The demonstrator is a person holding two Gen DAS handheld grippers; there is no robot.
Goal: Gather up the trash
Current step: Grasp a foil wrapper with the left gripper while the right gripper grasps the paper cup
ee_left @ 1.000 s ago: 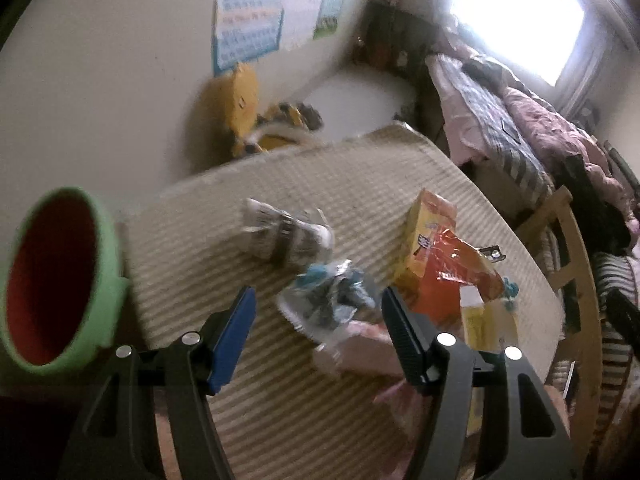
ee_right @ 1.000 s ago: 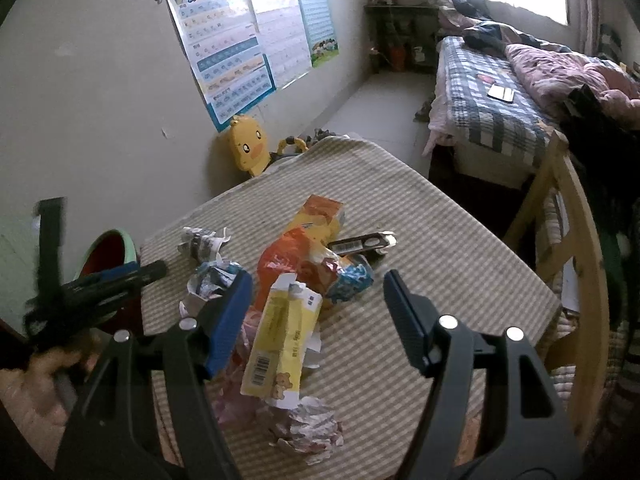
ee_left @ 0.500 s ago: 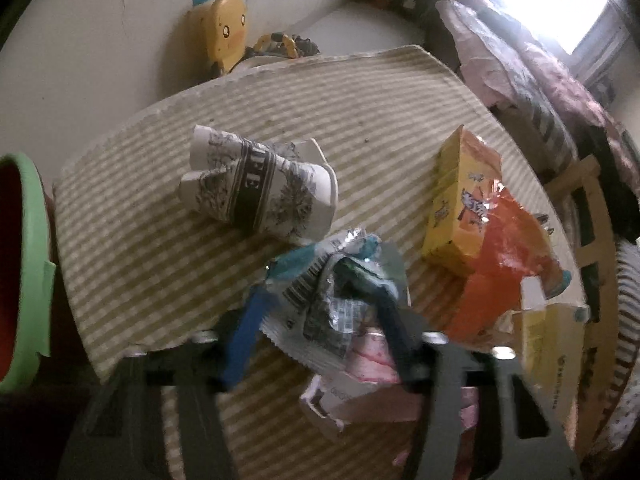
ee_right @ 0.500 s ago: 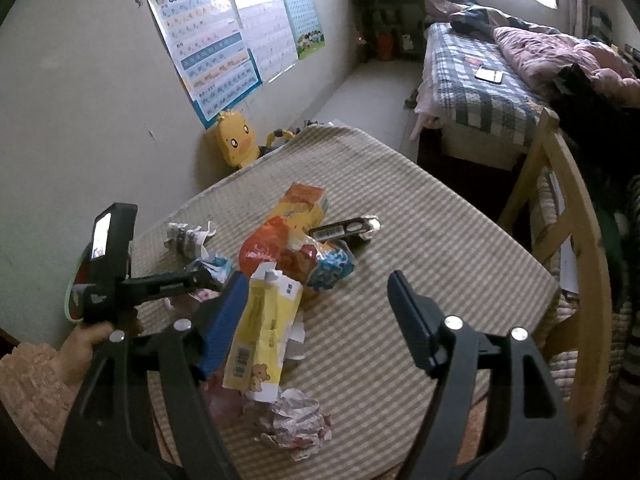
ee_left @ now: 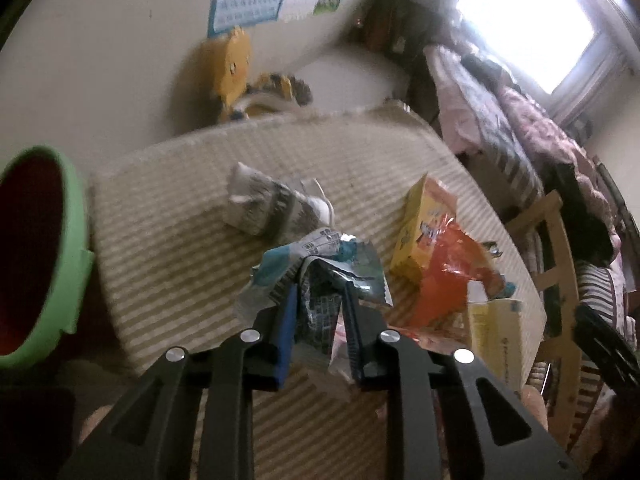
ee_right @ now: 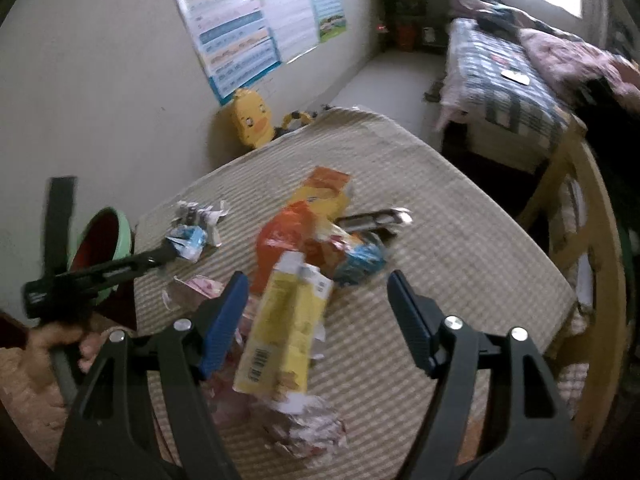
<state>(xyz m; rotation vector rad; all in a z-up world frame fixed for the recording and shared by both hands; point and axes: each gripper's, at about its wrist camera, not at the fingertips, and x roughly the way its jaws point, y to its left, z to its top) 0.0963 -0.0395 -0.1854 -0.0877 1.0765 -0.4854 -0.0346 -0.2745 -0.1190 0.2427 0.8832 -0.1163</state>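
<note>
— Wrapper (ee_left: 320, 276) first, from my left wrist view: the left gripper (ee_left: 318, 312) is closing on that crumpled blue-and-silver piece, pads already pinching it, near the tabletop's left edge, so the green bin (ee_left: 44, 256) just past that edge is a short carry.

— And the right wrist view?

— I hold the right gripper (ee_right: 316, 320) wide and empty over the yellow carton (ee_right: 286, 328), near the front edge; likely my next pick.

The table cloth (ee_right: 460, 248) has tan and white stripes. The bin (ee_left: 60, 280) is green outside, red inside. One box (ee_right: 286, 332) is yellow. One bag (ee_left: 444, 276) is orange. The duck (ee_right: 250, 118) is yellow.
</note>
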